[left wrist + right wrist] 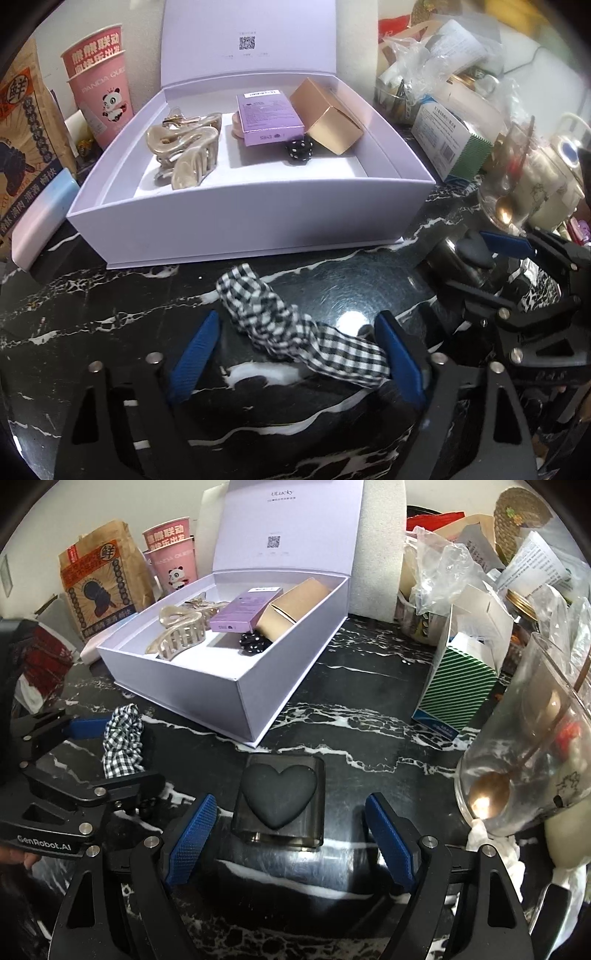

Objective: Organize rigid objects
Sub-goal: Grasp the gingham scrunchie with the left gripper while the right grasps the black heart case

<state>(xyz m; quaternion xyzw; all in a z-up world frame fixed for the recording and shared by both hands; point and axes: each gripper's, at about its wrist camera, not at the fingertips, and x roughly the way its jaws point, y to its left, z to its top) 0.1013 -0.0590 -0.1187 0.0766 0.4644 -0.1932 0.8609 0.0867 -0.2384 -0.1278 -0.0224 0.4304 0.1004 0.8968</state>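
Observation:
A black-and-white gingham scrunchie [295, 325] lies on the black marble top between the fingers of my left gripper [299, 354]. Its near end reaches the right pad [400, 363], while the left pad stands clear, so the gripper is open. My right gripper [291, 834] is open around a dark square case with a raised heart [280, 801], with a gap on each side. Behind both stands an open lilac box [251, 218] holding a beige claw clip [184, 151], a purple carton [266, 118], a gold carton [325, 114] and a small black dotted piece [299, 149].
Pink paper cups [101, 88] and a brown printed bag [26, 140] stand left of the box. A green-striped carton [461, 686], a glass with a spoon [517, 775] and plastic-bag clutter [443, 565] crowd the right side. The two grippers sit close side by side.

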